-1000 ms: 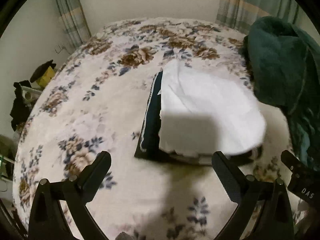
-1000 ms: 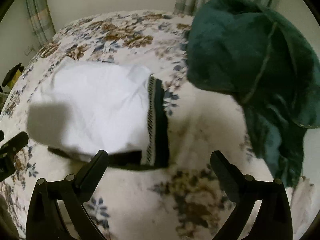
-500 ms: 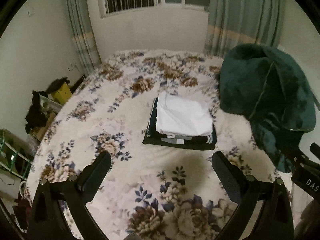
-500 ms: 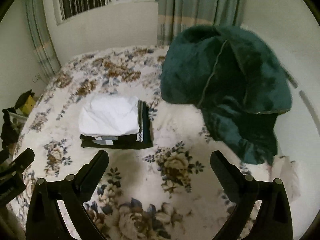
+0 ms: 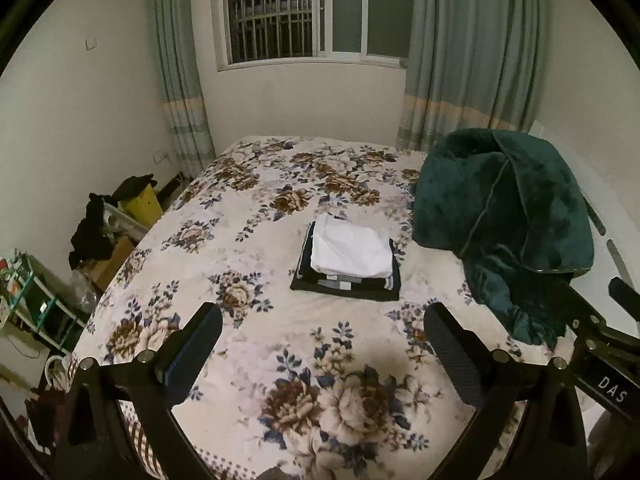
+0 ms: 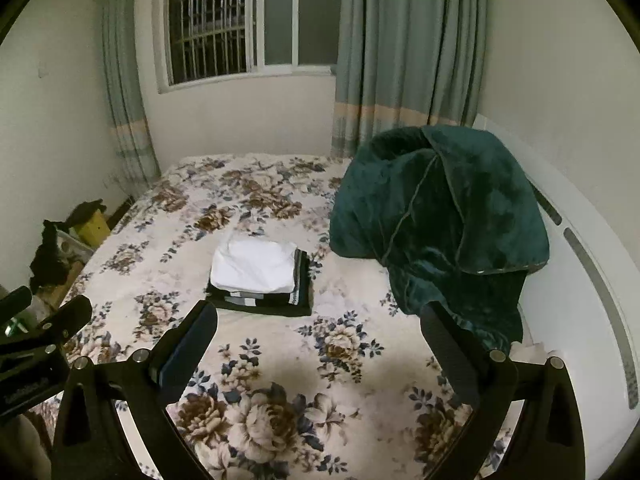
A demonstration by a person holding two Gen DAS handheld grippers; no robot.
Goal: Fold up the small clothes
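Note:
A folded white garment (image 5: 351, 251) lies on top of a stack of folded dark clothes (image 5: 346, 286) in the middle of the floral bed (image 5: 248, 240). The stack also shows in the right wrist view, white piece (image 6: 254, 265) over dark pieces (image 6: 260, 300). My left gripper (image 5: 322, 354) is open and empty, well back from the stack above the bed's near end. My right gripper (image 6: 318, 352) is open and empty, also far back. The right gripper's body (image 5: 600, 344) shows at the right edge of the left wrist view, and the left gripper's body (image 6: 36, 340) at the left edge of the right wrist view.
A large dark green blanket (image 5: 504, 220) is heaped on the bed's right side, also in the right wrist view (image 6: 436, 216). Boxes and clutter (image 5: 108, 224) stand on the floor left of the bed. A barred window (image 5: 288, 12) and curtains are behind.
Both grippers have pulled far back and up from the stack. The stack went from filling the views to small in the middle of the bed. Both stayed open.

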